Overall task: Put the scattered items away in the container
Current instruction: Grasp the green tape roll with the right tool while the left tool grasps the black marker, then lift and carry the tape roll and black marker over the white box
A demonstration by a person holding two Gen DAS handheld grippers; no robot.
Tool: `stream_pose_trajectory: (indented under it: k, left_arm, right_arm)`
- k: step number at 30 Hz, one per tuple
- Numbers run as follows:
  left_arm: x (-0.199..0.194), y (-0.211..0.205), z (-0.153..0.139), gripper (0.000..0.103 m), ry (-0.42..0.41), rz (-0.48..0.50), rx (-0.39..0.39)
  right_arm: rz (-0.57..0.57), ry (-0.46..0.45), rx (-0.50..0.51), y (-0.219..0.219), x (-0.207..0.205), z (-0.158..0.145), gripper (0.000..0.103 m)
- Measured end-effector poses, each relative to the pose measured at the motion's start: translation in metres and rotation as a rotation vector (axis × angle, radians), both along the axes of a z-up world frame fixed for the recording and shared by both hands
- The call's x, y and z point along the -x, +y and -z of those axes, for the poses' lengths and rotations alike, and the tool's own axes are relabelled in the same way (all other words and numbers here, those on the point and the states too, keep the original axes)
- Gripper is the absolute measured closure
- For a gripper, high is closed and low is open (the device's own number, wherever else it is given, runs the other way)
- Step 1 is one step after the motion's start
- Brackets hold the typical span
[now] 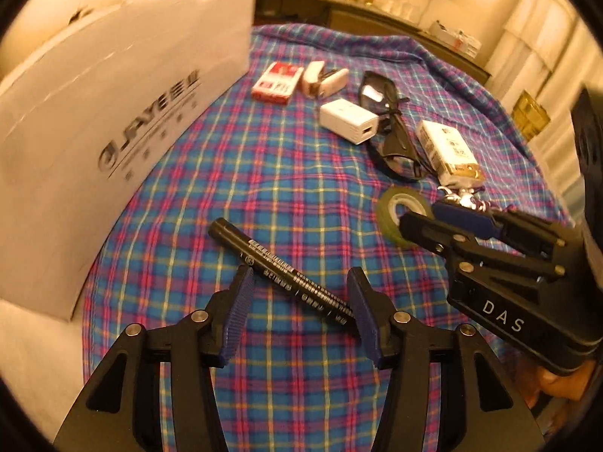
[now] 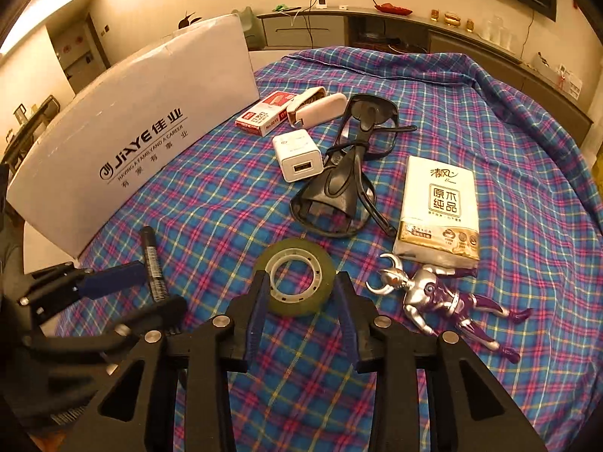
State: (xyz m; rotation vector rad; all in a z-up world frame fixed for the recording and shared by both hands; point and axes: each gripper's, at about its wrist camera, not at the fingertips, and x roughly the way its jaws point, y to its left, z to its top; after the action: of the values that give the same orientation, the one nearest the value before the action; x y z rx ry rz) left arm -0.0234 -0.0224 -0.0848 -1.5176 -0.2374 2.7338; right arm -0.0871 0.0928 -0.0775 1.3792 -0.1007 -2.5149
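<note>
- The right gripper [image 2: 301, 297] straddles the tape roll [image 2: 297, 277], which lies flat on the plaid cloth [image 2: 211, 203]; its pads flank the roll's sides and look closed onto it, apparently to lift it by its outer rim.
- The left gripper [image 1: 299, 314] stands apart over the marker [image 1: 280, 271]; the pen lies slanted between the pads, neither one pressing it, seemingly lined up for a pinch across the barrel.
- Just right of the tape lies the toy figure [image 2: 448, 301], with the tissue pack [image 2: 439, 207] beyond it.
- Further ahead of both grippers lie the glasses [image 2: 350, 173], charger [image 2: 297, 154], stapler [image 2: 316, 107] and red box [image 2: 260, 113].
- The container, a white box [image 2: 143, 139], stands ahead to the left, nearest the left gripper.
</note>
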Motion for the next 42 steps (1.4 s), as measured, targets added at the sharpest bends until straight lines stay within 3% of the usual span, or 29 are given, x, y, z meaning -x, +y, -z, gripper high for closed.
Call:
stream_pose_trajectory:
  k: [2, 3, 7, 9, 11, 26, 42]
  left_arm:
    - [0.000, 0.001, 0.000, 0.052, 0.012, 0.006, 0.011]
    - [-0.001, 0.001, -0.001, 0.062, 0.017, 0.009, 0.007]
    - [-0.002, -0.001, -0.002, 0.074, 0.022, 0.028, -0.002]
    - [-0.003, -0.003, -0.002, 0.083, 0.023, 0.031, -0.010]
    - [-0.002, -0.005, -0.002, 0.089, 0.020, 0.032, -0.028]
    - [-0.010, -0.015, -0.041, 0.090, 0.103, 0.059, -0.160]
    - [-0.017, -0.054, -0.081, 0.090, 0.202, 0.047, -0.222]
  right_arm:
    - [0.031, -0.036, 0.084, 0.011, 0.003, 0.004, 0.066]
    - [0.050, -0.039, 0.111, 0.016, 0.005, 0.005, 0.067]
    - [0.021, 0.007, -0.031, 0.004, 0.007, 0.003, 0.067]
    - [-0.015, 0.022, -0.098, -0.007, 0.006, 0.003, 0.086]
    - [-0.022, 0.021, -0.096, -0.009, 0.003, 0.001, 0.087]
    - [0.065, 0.077, 0.090, 0.010, -0.015, -0.039, 0.088]
    - [0.030, 0.159, 0.104, -0.028, -0.035, -0.076, 0.088]
